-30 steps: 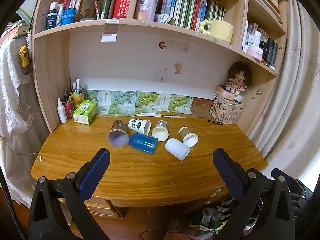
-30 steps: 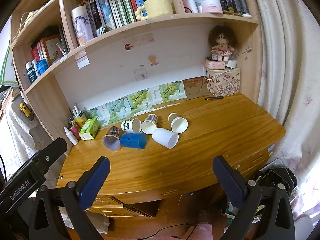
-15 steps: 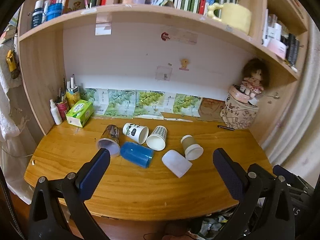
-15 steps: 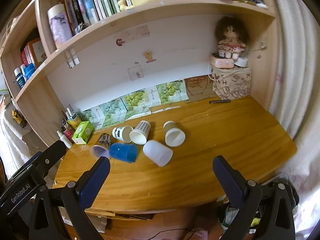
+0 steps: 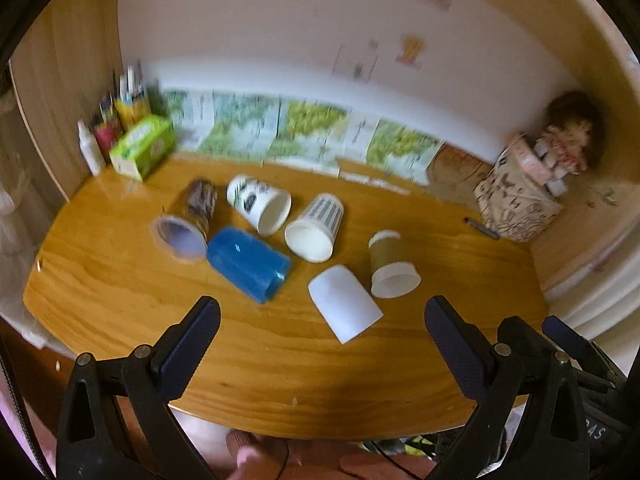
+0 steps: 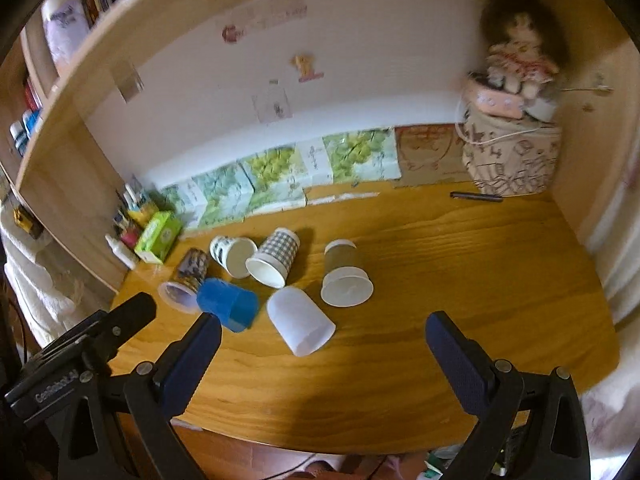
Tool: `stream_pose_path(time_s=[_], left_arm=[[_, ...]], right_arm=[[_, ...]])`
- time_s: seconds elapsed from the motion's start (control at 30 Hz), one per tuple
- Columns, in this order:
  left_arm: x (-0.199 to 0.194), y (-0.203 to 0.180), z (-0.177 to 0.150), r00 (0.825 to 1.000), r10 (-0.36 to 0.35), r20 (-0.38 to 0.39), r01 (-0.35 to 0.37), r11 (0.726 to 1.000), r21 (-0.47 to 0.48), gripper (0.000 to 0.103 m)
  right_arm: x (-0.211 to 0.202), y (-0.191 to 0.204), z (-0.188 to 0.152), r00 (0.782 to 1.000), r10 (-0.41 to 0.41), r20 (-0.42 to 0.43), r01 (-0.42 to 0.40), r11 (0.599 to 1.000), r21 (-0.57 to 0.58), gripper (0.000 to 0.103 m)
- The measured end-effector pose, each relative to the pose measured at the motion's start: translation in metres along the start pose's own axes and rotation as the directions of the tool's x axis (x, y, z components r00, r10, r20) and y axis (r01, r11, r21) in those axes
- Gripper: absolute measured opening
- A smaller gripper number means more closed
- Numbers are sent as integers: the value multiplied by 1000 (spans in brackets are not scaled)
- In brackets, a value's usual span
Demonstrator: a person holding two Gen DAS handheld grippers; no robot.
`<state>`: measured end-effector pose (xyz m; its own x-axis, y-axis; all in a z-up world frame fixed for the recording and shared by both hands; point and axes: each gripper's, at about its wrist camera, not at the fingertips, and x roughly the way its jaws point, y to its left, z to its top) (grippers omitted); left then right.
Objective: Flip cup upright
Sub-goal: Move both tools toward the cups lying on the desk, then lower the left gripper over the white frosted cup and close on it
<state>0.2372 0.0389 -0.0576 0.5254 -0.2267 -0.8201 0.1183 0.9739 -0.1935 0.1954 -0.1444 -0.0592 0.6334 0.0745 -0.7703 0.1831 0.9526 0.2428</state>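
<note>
Several cups lie on their sides on the wooden desk (image 5: 120, 280): a clear patterned cup (image 5: 188, 224), a blue cup (image 5: 248, 264), a white printed cup (image 5: 260, 204), a checked cup (image 5: 316, 224), a frosted white cup (image 5: 344, 308) and a brown paper cup (image 5: 390, 264). My left gripper (image 5: 320, 344) is open and empty above the desk's front edge, short of the frosted cup. My right gripper (image 6: 322, 356) is open and empty, just in front of the frosted cup (image 6: 300, 326) and the brown cup (image 6: 344, 272). The blue cup (image 6: 228, 306) lies by its left finger.
A green tissue box (image 5: 142, 146), bottles and pens (image 5: 108, 128) stand at the back left. A patterned bag with a doll (image 6: 512, 152) stands at the back right, a pen (image 6: 476, 197) beside it. Leaf-print cards (image 6: 280, 176) lean on the back wall. A shelf hangs overhead.
Both grippers have moved forward and lower toward the desk, so the cups look larger and closer. Both stay open. The cups have not moved.
</note>
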Motion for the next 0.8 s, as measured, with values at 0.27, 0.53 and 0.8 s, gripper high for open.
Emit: stream_pose_path(time_s=[0.27, 0.53, 0.8], left_arm=[[61, -9, 3, 979, 91, -183, -108, 990, -88, 99], [118, -8, 7, 948, 72, -311, -130, 977, -172, 99], [165, -16, 0, 904, 66, -423, -162, 967, -195, 99]], right_arm=[[63, -17, 19, 982, -1, -191, -16, 996, -88, 103], [126, -32, 22, 950, -24, -311, -24, 988, -150, 103], [166, -38, 4, 909, -7, -417, -84, 977, -199, 103]])
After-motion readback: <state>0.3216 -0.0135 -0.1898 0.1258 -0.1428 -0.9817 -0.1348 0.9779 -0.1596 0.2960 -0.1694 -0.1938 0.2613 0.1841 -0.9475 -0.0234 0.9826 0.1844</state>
